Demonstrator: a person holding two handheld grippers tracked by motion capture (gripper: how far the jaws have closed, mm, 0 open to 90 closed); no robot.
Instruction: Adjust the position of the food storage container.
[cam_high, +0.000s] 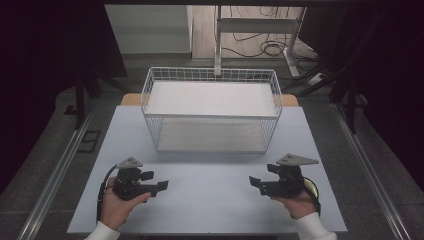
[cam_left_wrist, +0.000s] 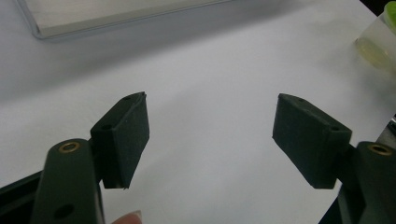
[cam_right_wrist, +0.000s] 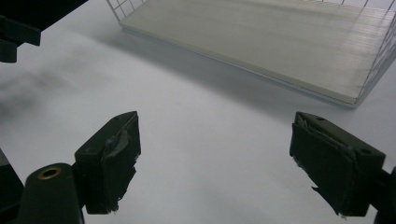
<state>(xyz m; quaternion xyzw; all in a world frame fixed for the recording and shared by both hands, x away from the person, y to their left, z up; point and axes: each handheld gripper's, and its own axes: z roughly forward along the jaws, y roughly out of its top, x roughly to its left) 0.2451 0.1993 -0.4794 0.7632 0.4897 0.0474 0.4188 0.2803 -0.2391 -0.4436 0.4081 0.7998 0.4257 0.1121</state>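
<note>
My left gripper (cam_high: 156, 181) rests in a hand at the table's front left, pointing right, open with nothing between its jaws. In the left gripper view the left gripper (cam_left_wrist: 210, 135) has only bare white table between its black pads (cam_left_wrist: 123, 135). My right gripper (cam_high: 262, 176) is held at the front right, pointing left, also open and holding nothing. The right gripper view shows the right gripper (cam_right_wrist: 215, 158) with its pads (cam_right_wrist: 109, 161) wide apart over the table. The two grippers face each other, well apart.
A white wire rack (cam_high: 210, 116) with a white board on two levels stands at the table's middle back; its lower board (cam_right_wrist: 261, 46) lies ahead of the right gripper. A yellow-green translucent thing (cam_high: 311, 187) lies by the right hand. White table (cam_high: 210, 205) spreads between the grippers.
</note>
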